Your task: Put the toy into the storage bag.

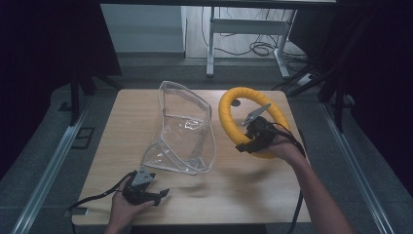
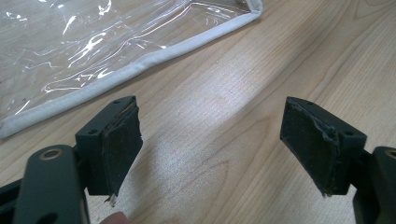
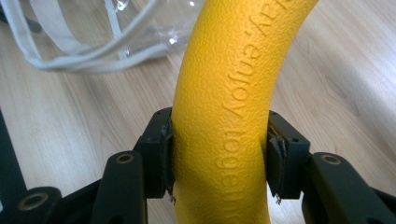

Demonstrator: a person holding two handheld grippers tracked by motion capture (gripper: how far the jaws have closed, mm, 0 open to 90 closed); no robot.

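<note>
Left tongs (image 1: 155,193) spread wide over bare table (image 1: 243,190), right tongs (image 3: 217,154) clamping yellow ring (image 3: 233,93)

Bare bench (image 1: 253,190) is left between the two hands, front half passable. The centre is blocked by the clear bag (image 1: 185,129); the right rear is taken up by the yellow ring (image 1: 229,117), with a narrow gap between them.
</note>
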